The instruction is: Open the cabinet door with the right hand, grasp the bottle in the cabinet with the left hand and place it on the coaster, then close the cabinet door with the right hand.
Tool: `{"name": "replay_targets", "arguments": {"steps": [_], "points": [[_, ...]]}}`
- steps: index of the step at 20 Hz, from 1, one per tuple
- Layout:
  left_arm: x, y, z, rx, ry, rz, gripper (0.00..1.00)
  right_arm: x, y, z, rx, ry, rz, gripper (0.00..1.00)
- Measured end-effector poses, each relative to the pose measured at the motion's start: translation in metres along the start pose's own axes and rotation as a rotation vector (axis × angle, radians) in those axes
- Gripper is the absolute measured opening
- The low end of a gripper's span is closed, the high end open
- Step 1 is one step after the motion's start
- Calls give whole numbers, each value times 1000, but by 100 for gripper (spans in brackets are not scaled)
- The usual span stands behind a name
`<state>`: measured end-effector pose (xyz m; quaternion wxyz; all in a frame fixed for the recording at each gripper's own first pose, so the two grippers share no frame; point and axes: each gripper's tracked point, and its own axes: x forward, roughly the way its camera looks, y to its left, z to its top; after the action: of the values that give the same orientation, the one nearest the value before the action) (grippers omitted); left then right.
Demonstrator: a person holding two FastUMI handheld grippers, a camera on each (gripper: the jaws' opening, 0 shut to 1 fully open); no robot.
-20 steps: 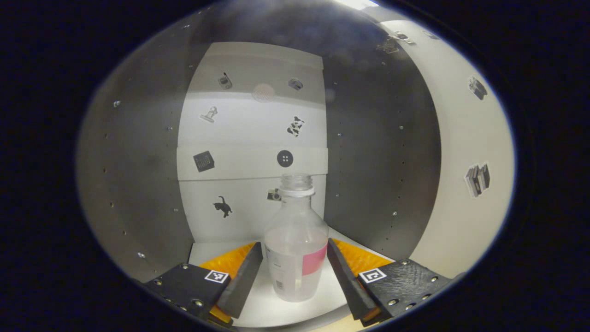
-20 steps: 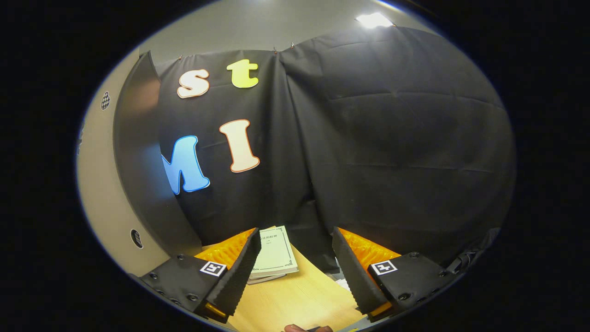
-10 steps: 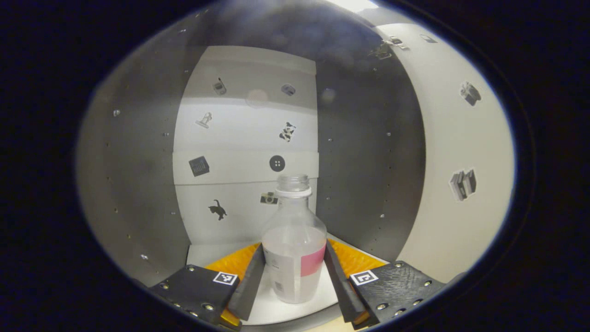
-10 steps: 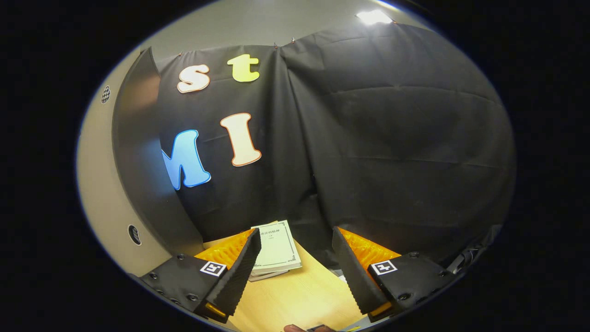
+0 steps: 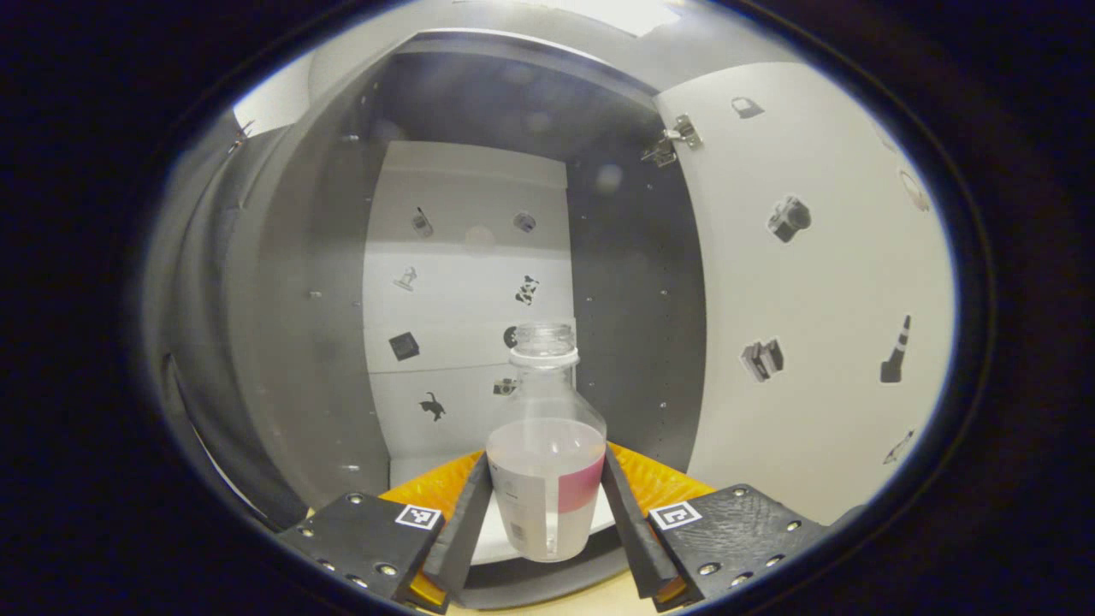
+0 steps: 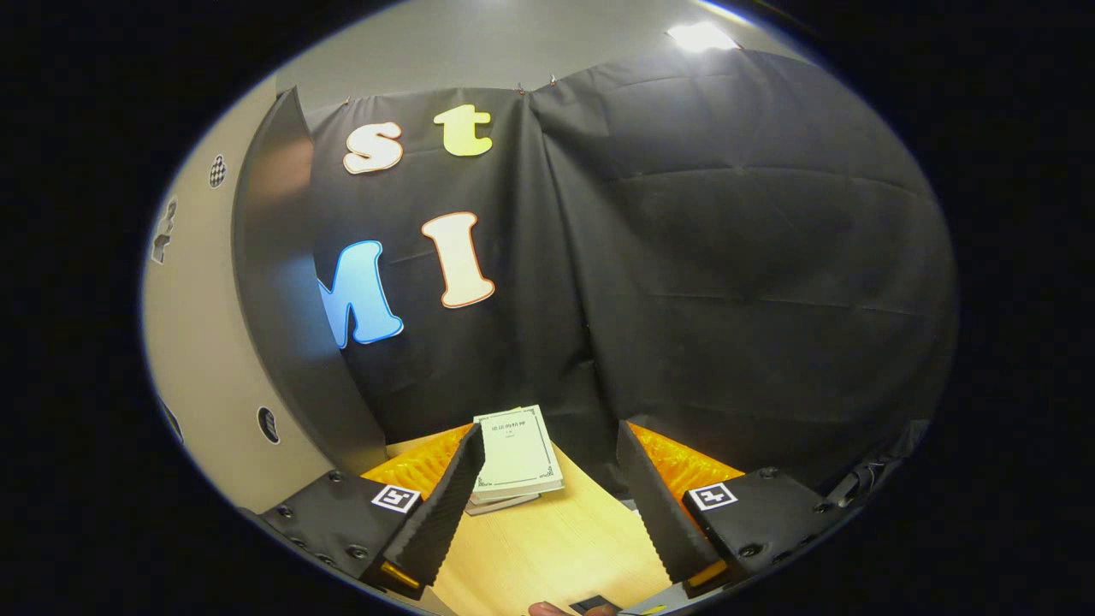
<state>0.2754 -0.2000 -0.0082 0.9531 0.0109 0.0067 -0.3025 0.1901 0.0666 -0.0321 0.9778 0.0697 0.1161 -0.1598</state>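
Bottle [image 5: 545, 466] now withdrawn, between left gripper [image 5: 544, 513] fingers.

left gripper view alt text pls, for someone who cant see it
The left tongs grip a clear, capless bottle with a pink-and-white label, one finger on each side. Behind it is the open cabinet, its pale back panel dotted with small stickers, and the open door stands at right.

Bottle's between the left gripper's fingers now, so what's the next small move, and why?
Probably keep drawing the bottle straight back out of the cabinet: the left gripper is clamped on its body, its base hangs just past the shelf edge, and the door stands open.
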Motion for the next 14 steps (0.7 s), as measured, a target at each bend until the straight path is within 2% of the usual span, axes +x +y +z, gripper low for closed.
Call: {"name": "replay_targets", "arguments": {"steps": [6,10,11,13,14], "points": [[-82,39,-23,10,8,51,72,-18,9,3,73,-11,7,98],[-131,76,-48,11,8,138,72,-31,13,4,52,-18,4,98],[-144,86,-59,2,29,163,75,-35,14,1,50,-11,0,98],[-165,100,-74,-38,42,195,72,-43,20,1,50,-10,5,98],[-174,108,-81,-60,34,212,72,-47,23,0,40,-13,9,92]]}}
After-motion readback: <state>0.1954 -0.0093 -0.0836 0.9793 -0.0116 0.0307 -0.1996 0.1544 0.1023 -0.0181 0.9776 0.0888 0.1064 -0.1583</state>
